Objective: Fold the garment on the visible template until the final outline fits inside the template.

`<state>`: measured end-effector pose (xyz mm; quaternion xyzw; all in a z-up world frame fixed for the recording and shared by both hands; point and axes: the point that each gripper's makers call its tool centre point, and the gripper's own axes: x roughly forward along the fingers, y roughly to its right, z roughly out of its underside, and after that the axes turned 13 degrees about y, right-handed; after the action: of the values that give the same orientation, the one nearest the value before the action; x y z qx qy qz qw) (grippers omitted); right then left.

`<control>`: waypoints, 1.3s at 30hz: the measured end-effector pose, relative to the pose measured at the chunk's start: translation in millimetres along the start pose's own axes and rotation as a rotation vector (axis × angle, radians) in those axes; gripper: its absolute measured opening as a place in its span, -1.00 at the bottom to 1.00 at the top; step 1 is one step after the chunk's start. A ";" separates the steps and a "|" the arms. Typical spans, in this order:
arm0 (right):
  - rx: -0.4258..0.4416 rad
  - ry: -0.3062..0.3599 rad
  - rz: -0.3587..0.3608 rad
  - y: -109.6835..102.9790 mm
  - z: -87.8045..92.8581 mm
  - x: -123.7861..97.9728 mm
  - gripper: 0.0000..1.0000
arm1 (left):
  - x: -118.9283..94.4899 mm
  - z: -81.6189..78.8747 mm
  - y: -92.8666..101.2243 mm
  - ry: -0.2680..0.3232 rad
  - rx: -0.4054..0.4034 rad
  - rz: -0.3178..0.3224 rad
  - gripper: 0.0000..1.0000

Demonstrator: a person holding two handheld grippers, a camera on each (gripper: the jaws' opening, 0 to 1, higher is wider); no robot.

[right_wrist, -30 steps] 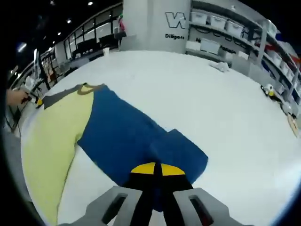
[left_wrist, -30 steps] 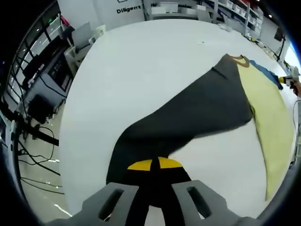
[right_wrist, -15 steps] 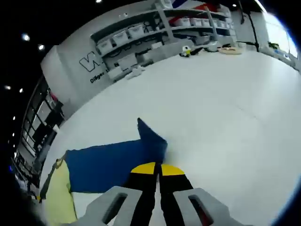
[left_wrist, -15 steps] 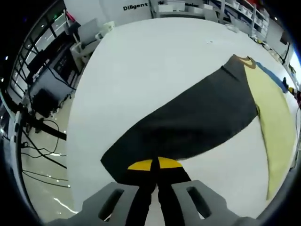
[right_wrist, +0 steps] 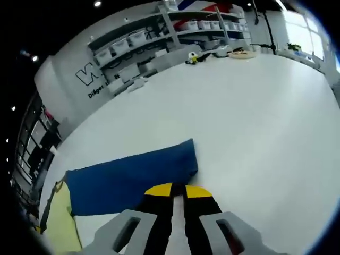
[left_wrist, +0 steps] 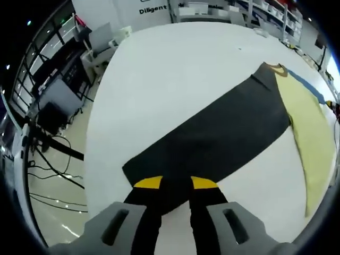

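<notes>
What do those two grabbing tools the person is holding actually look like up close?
Both look alike. The left tool has two black fingers with yellow tips, rising from pale grey moulded mounts with slotted openings. The right tool is the same design: black fingers, yellow tips, grey slotted base. No cables, lettering or sleeves can be made out on either.

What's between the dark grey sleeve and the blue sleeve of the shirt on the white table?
The pale yellow body panel lies between the dark grey sleeve and the blue sleeve, with the brown collar at the top, in the left gripper view.
</notes>
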<state>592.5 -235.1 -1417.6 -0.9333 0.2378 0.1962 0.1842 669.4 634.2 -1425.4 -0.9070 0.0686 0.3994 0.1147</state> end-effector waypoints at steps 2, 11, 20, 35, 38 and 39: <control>-0.022 0.031 -0.021 -4.4 -9.2 1.4 -1.00 | -3.0 8.2 -3.9 -0.015 -0.068 -0.014 -0.47; -0.181 0.079 -0.165 -40.3 -26.7 16.5 -0.98 | 1.1 19.9 1.0 -0.007 -0.158 -0.011 -0.41; -0.266 -0.115 -0.292 -69.3 27.5 34.1 -0.98 | 2.4 18.9 -5.3 -0.019 -0.156 0.023 -0.50; -0.376 -0.143 -0.268 -60.5 16.1 39.4 -1.00 | 0.9 19.3 -23.5 -0.071 -0.050 0.013 -0.26; -0.393 -0.108 -0.355 -82.2 15.8 26.8 -1.00 | -8.7 -3.3 -17.4 0.030 0.014 -0.001 -0.35; -0.418 -0.106 -0.397 -90.4 18.6 21.6 -1.00 | -11.7 -9.6 -13.7 0.056 0.031 -0.001 -0.37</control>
<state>651.5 -161.0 -1420.7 -0.9677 -0.0049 0.2496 0.0349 671.3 645.3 -1408.3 -0.9160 0.0777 0.3726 0.1271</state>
